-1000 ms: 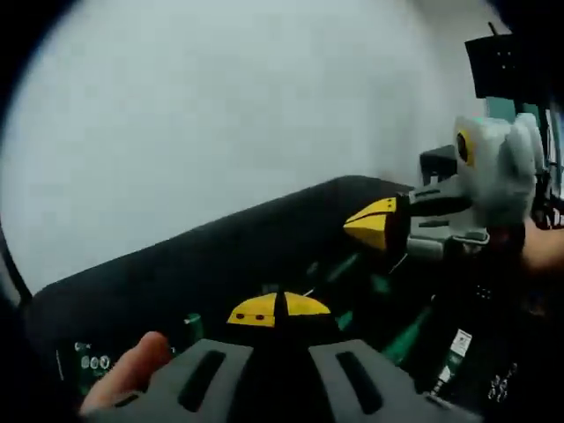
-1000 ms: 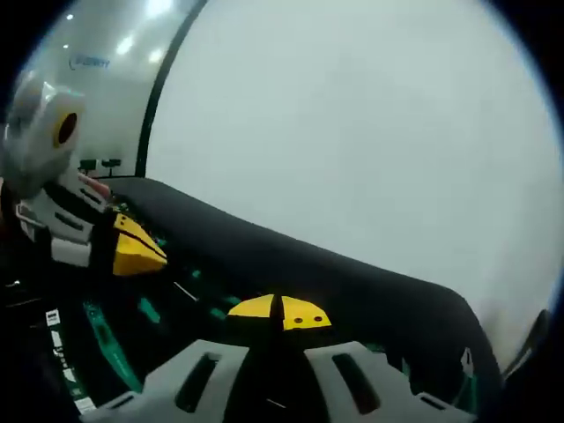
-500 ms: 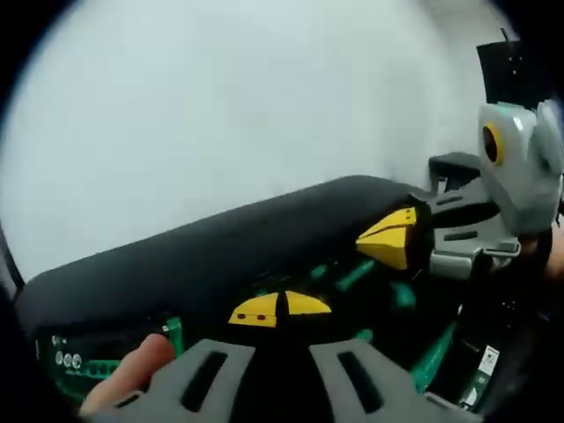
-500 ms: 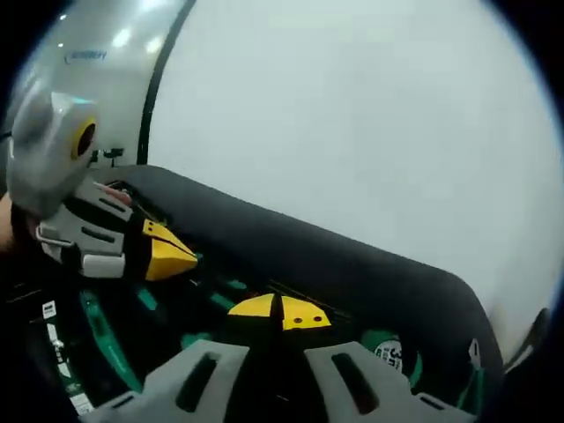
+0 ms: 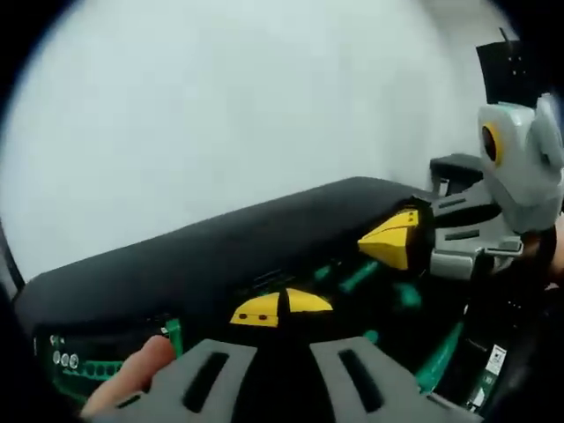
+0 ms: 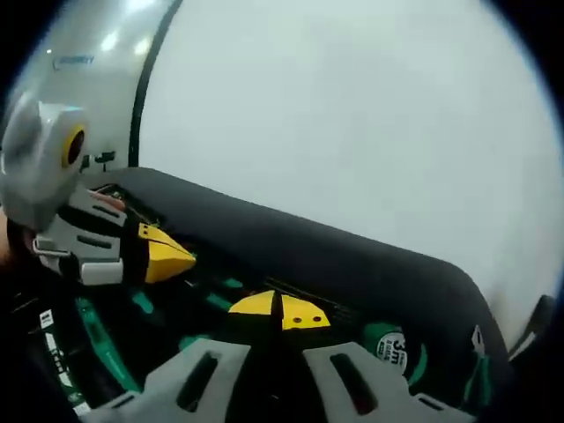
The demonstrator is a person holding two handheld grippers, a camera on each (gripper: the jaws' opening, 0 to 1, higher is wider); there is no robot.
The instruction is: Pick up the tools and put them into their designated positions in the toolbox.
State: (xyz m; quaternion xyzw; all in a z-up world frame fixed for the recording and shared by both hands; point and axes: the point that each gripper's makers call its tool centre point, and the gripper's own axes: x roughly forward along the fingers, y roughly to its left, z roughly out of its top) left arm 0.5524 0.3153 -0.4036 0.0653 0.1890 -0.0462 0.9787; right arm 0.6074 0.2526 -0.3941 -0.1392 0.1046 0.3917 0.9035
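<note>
An open black toolbox [image 5: 220, 256] with green-handled tools [image 5: 357, 278] in its slots lies under both grippers. In the left gripper view my left gripper [image 5: 282, 307] hovers over the box interior, its yellow tips pressed together with nothing visible between them. My right gripper [image 5: 392, 240] comes in from the right, also shut, above the tools. The right gripper view has my right gripper [image 6: 279, 310] shut over the toolbox [image 6: 352, 264], with the left gripper [image 6: 163, 256] at the left. A round green tape measure [image 6: 388, 345] sits in the box to the right, and a long green handle [image 6: 97, 339] lies at lower left.
A person's finger [image 5: 132, 374] rests by my left gripper's base. A green rack of small bits [image 5: 79, 366] sits at the box's left end. Behind the box's far rim is a plain white surface [image 5: 220, 132]. Dark equipment [image 5: 511, 62] stands at the far right.
Both views have dipped slightly toward the box interior over the second. The right gripper shifted right in the left view, and the green tape measure came into the right view. Both grippers stayed shut.
</note>
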